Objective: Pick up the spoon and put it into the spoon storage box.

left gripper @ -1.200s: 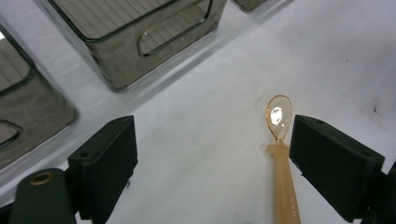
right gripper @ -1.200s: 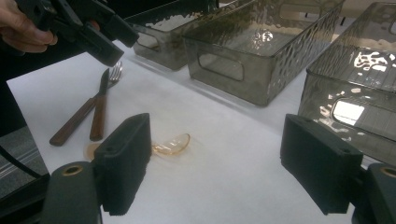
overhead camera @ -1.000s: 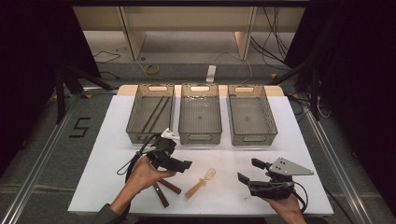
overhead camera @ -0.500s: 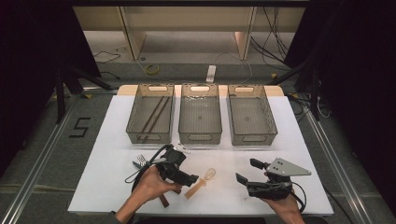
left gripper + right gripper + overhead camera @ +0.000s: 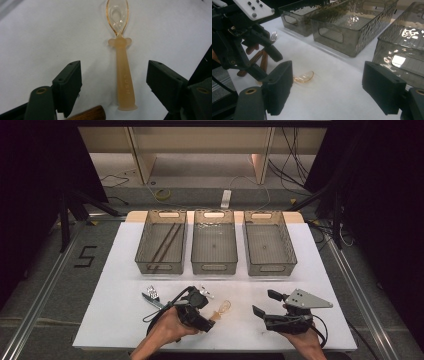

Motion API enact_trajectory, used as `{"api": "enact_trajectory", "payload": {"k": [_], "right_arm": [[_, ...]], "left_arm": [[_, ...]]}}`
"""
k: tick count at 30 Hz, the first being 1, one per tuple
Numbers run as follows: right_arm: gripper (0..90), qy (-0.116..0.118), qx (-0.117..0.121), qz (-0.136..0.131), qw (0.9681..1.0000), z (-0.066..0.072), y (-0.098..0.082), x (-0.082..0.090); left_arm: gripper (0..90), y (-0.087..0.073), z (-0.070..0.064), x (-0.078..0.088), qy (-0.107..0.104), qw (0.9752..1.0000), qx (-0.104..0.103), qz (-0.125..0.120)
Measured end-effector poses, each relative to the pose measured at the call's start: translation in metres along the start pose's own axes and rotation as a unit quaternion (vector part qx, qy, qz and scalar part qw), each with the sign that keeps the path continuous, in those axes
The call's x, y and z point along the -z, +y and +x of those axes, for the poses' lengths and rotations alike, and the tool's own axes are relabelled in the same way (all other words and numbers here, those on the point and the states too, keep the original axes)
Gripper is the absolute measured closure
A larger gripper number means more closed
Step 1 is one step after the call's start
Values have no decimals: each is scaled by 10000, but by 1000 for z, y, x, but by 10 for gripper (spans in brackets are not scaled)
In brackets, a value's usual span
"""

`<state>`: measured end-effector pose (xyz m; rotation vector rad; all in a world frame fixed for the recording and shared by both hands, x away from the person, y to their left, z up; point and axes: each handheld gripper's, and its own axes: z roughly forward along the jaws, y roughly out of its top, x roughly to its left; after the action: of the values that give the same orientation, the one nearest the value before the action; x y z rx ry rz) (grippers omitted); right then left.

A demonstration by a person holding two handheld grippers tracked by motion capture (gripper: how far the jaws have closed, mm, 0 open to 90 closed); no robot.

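High view: three grey mesh bins stand in a row at the far side of the white table (image 5: 115, 285), a left bin (image 5: 161, 242), a middle bin (image 5: 214, 241) and a right bin (image 5: 267, 242). The left bin holds two dark sticks lying lengthwise; the other two look bare inside. On the near half of the table lies one amber spoon (image 5: 223, 309), one fork (image 5: 150, 294) and some wooden-handled pieces, whose count I cannot tell because the hand covers them.

The left gripper (image 5: 204, 319) is low over the spoon's handle. In the left gripper view its jaws stand well apart on either side of the spoon (image 5: 122, 72), whose handle lies between them without either pad touching it; they have just been closing in. The clear bowl points away from the gripper, and the flat foot of the handle is nearest. A brown wooden handle end (image 5: 88, 114) pokes in just beside the left pad.

The right gripper (image 5: 264, 304) rests near the table's near right edge, well apart from the spoon, its jaws spread wide and holding nothing. In the right gripper view the spoon bowl (image 5: 304, 76) shows past its left pad, with the fork's tines (image 5: 273, 36) and wooden handles (image 5: 259, 60) partly hidden behind the left gripper.
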<state>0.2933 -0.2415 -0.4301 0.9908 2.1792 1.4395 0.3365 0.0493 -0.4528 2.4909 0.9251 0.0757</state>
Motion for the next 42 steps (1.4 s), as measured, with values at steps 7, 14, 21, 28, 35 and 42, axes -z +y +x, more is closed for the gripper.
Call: {"api": "enact_trajectory", "payload": {"k": [7, 14, 21, 28, 35, 42], "right_arm": [[255, -6, -5, 9, 10000, 0, 0, 0], [255, -1, 15, 19, 10000, 0, 0, -1], [255, -1, 8, 16, 10000, 0, 0, -1], [256, -1, 5, 15, 10000, 0, 0, -1], [256, -12, 2, 17, 10000, 0, 0, 0], [256, -6, 14, 11, 10000, 0, 0, 0]], "left_arm": [[383, -1, -4, -7, -65, 9998, -144, 151], [463, -2, -6, -10, -19, 9992, -286, 281], [523, -2, -8, -12, -41, 9991, -329, 277], [561, -3, -9, -14, -4, 9986, -416, 314], [653, -4, -11, -14, 84, 9983, -503, 293], [731, -4, -10, -14, 51, 9985, -480, 252]]}}
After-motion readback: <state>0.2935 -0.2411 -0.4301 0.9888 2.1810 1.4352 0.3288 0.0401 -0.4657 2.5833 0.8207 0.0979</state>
